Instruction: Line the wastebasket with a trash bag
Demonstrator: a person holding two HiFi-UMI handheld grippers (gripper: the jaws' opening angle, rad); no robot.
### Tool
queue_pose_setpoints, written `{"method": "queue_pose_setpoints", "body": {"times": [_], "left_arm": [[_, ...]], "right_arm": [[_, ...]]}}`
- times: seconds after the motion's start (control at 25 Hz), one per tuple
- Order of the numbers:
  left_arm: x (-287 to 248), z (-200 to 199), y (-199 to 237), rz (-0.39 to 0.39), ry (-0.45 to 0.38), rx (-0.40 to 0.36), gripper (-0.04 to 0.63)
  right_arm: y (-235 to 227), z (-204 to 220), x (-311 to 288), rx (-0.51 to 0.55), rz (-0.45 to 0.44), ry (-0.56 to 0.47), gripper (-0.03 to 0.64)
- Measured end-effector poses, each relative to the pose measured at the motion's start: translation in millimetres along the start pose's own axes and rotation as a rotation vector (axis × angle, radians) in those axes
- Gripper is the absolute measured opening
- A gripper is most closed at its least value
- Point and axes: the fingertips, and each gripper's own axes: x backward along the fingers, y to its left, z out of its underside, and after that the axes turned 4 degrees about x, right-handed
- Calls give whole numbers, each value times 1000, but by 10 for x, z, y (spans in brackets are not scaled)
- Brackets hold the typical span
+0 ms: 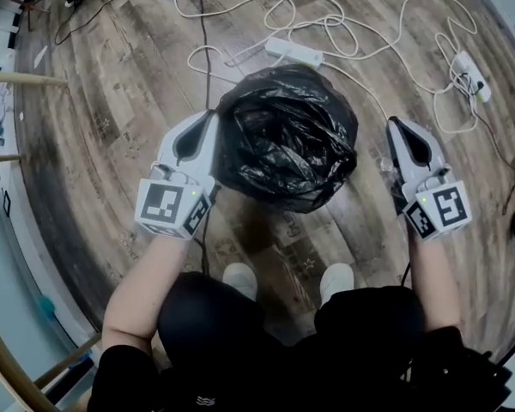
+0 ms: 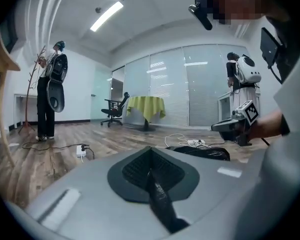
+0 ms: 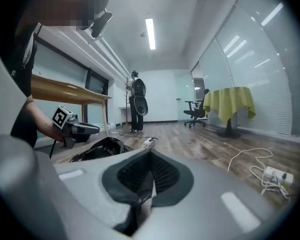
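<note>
office, glass partition walls (image 2: pixel 190 84), swivel chair (image 2: pixel 117 109), ceiling strip lights (image 2: pixel 106 16), wood floor (image 2: pixel 40 159)

The person wears black trousers (image 1: pixel 208 320), black sleeves (image 1: pixel 120 374) that end above the elbow, and white shoes (image 1: pixel 239 279). The left gripper (image 1: pixel 212 124) and the right gripper (image 1: pixel 395 129) share one build: a smooth, pale grey shell that tapers toward the tip, with a dark teardrop-shaped inset on top. Their inner pads (image 2: pixel 134 170) are dark and finely ribbed. At the rear of each sits a white cube (image 1: pixel 171 206) printed with black square markers. A thin black cable (image 1: pixel 405 275) hangs below the right one.
</note>
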Motion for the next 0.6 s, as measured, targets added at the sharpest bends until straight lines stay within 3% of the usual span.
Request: {"method": "queue_pose_setpoints", "body": {"times": [0.16, 0.6], "left_arm": [[-50, -18, -86, 20, -8, -42, 5], [-27, 141, 43, -10, 24, -43, 6]], "right_arm": [[64, 12, 91, -2, 1, -6, 2], [110, 97, 74, 4, -21, 8, 2]]}}
